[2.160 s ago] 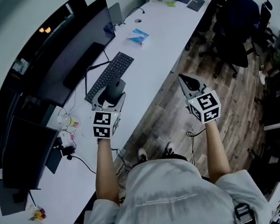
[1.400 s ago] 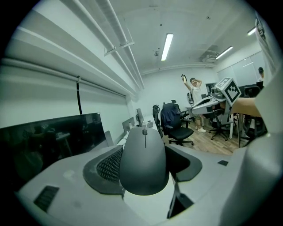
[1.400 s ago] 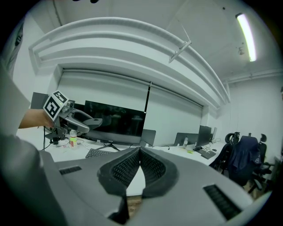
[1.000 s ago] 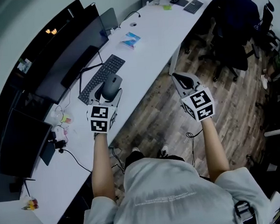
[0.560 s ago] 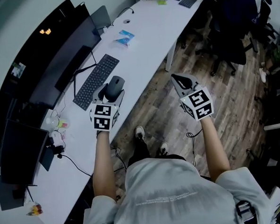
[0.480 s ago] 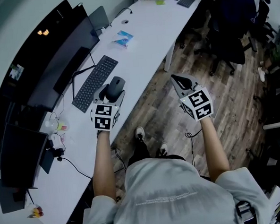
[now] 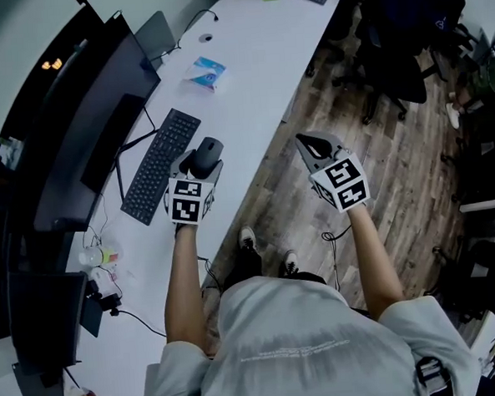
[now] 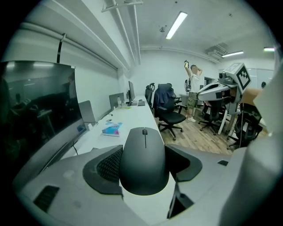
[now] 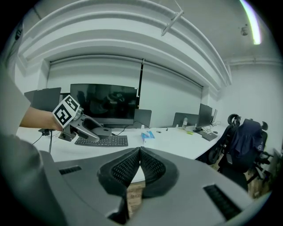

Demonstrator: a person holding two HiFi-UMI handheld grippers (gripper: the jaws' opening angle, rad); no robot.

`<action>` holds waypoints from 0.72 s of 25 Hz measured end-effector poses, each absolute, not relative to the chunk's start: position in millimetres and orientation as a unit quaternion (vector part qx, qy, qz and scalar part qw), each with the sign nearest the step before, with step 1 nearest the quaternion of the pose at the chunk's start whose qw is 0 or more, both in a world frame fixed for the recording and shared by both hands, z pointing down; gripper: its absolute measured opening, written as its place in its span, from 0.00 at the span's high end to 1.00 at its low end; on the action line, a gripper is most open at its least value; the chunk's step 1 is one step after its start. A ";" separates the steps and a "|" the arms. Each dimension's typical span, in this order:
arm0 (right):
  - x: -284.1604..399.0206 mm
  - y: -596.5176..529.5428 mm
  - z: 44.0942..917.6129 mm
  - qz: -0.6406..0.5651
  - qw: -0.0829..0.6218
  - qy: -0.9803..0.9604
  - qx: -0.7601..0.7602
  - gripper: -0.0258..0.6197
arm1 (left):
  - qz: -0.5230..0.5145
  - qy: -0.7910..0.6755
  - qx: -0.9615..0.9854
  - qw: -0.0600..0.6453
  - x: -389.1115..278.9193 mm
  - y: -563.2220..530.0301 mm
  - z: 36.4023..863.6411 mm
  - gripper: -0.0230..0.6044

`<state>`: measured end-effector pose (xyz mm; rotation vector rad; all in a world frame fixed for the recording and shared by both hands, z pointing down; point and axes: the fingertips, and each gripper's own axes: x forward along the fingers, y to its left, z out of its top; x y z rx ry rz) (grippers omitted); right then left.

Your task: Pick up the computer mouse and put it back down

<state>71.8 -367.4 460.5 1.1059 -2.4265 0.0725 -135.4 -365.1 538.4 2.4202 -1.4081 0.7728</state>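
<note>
Left gripper (image 7: 202,161): its jaws are clamped on the mouse (image 8: 144,161), one ribbed pad against each flank.
Right gripper (image 9: 139,155): its jaws are pressed together with nothing between them. It is held out over the wood floor (image 7: 379,160), well apart from the desk (image 7: 256,67).
Mouse: it sits in the left gripper's jaws, over the near part of the desk and just beside the keyboard (image 7: 160,165), with its wheel end pointing away from the person.
Stage: this looks like the carry between lifting and setting down. The release appears not yet done.
Risk, slip: the mouse shell is smooth and rounded, and the pads grip only its sides. Tilting or easing the squeeze too early could let it slide forward out of the jaws.
Risk, edge: the mouse hangs close to the desk's front edge. If it were let go too far toward the person, it might tip off onto the floor.
Risk, keyboard: drifting left on the way down could land the mouse on the keys.
Head view only: it shows where the mouse lies relative to the keyboard, the desk edge and the monitor (image 7: 84,119).
Left gripper view only: it shows the pad contact on both sides of the mouse.
Right gripper view only: seen side-on, the mouse seems to ride slightly above the keyboard. The head view cannot settle that.
</note>
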 end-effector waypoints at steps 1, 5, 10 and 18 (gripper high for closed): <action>68.3 -373.4 465.4 0.029 0.239 -0.883 0.403 0.96 | 0.268 -0.477 0.828 0.123 -136.2 -371.9 545.7 0.50; 59.3 -394.6 481.8 0.043 0.248 -0.877 0.409 0.96 | 0.283 -0.460 0.829 0.143 -136.1 -396.5 575.6 0.50; 59.5 -416.6 501.6 0.063 0.257 -0.868 0.420 0.96 | 0.297 -0.441 0.830 0.168 -130.6 -424.4 610.2 0.50; 73.4 -435.1 541.0 0.100 0.279 -0.851 0.434 0.96 | 0.312 -0.416 0.831 0.196 -113.8 -457.4 657.2 0.50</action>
